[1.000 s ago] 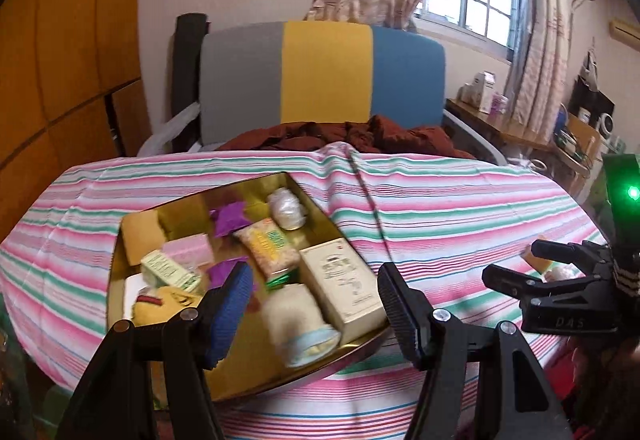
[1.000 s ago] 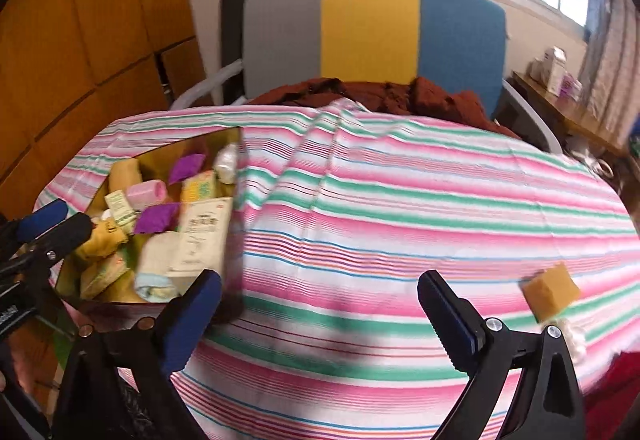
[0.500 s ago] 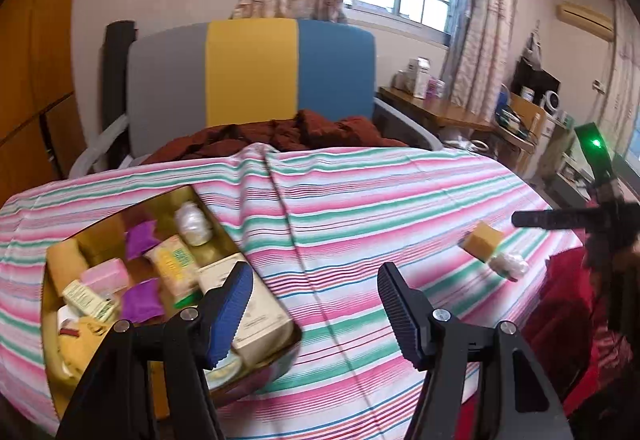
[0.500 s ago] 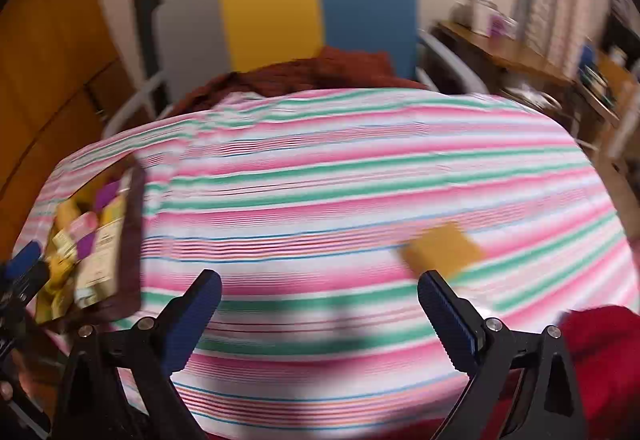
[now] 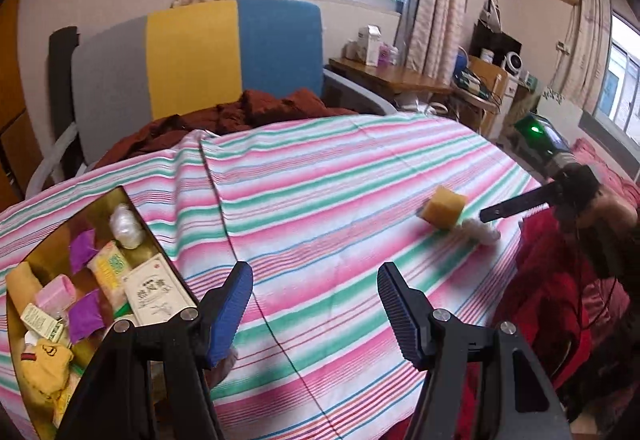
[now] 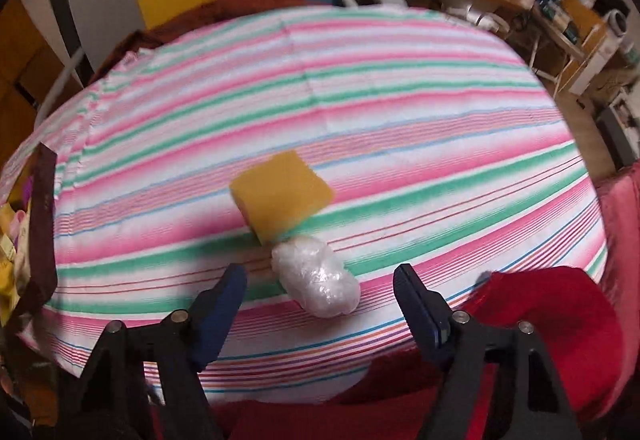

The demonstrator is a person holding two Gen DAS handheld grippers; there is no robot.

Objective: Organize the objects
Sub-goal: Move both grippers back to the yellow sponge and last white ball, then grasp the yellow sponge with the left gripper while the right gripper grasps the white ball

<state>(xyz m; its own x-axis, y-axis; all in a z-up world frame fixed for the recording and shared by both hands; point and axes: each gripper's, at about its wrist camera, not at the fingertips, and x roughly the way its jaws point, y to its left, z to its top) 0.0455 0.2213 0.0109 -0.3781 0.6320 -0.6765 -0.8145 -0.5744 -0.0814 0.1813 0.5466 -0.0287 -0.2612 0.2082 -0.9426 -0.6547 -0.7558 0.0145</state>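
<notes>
Left tongs (image 5: 314,304): wide open, empty, beside tin (image 5: 28,380) at worktop's (image 6: 360,100) left edge, packed with small items.
Right tongs (image 6: 320,304): wide open, empty, straddling wrapped bundle (image 6: 316,282); sponge (image 6: 282,196) touching it behind.
Step, judged: pickup approach. Next: lower, close on bundle, carry to tin.

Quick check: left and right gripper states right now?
Left gripper: open, empty.
Right gripper: open, empty, just short of the white bundle.

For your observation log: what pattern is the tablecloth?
Pink, green and white stripes on the tablecloth, clearest in the right wrist view.
</notes>
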